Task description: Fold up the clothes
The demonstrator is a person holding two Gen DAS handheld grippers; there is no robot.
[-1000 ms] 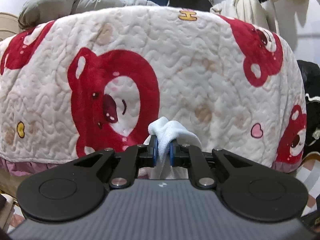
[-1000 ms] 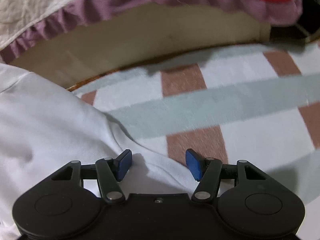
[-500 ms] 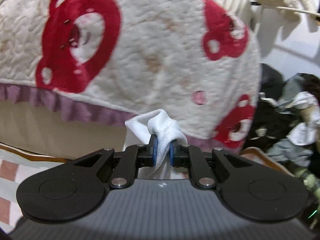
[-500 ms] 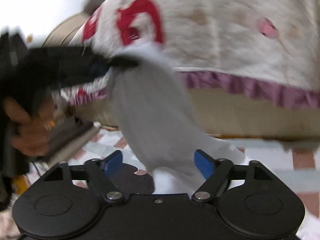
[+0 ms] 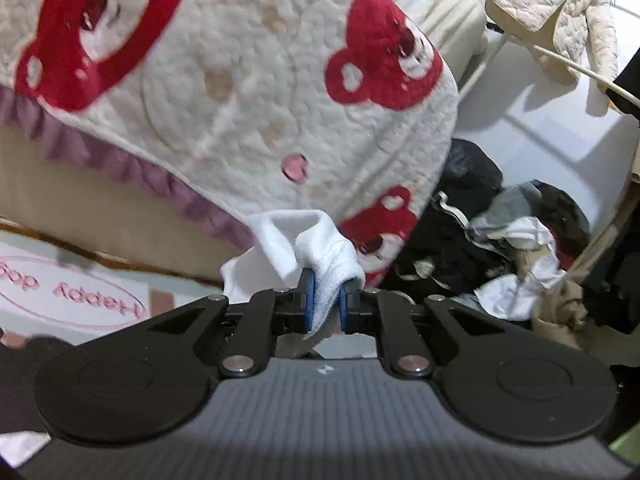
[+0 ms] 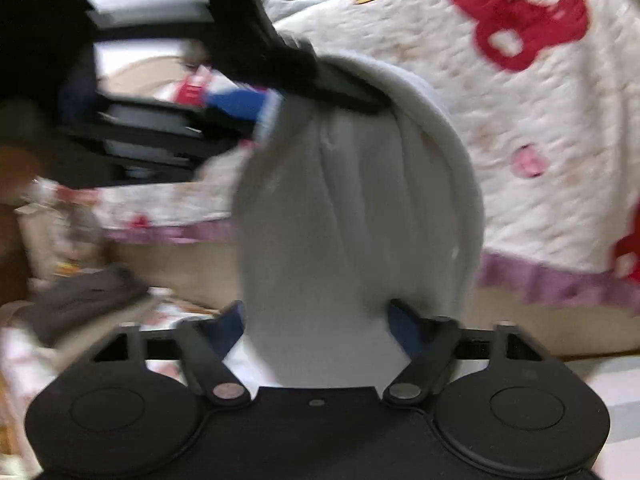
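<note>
We are early: our left gripper pinches a bunched edge of the white garment, which hangs in the air unfolded. Our right gripper is closing its jaws around the lower cloth. Every fold is left.

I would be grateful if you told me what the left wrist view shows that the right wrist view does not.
Only the left wrist view shows the heap of dark and pale clothes at right, the cream jacket hanging above it, and the left gripper shut on a bunched edge of the white garment. Only the right wrist view shows the garment hanging as a broad sheet down between the closing jaws of the right gripper; whether its pads press the cloth is unclear. Both show the quilted blanket with red bears and its purple frill.
</note>
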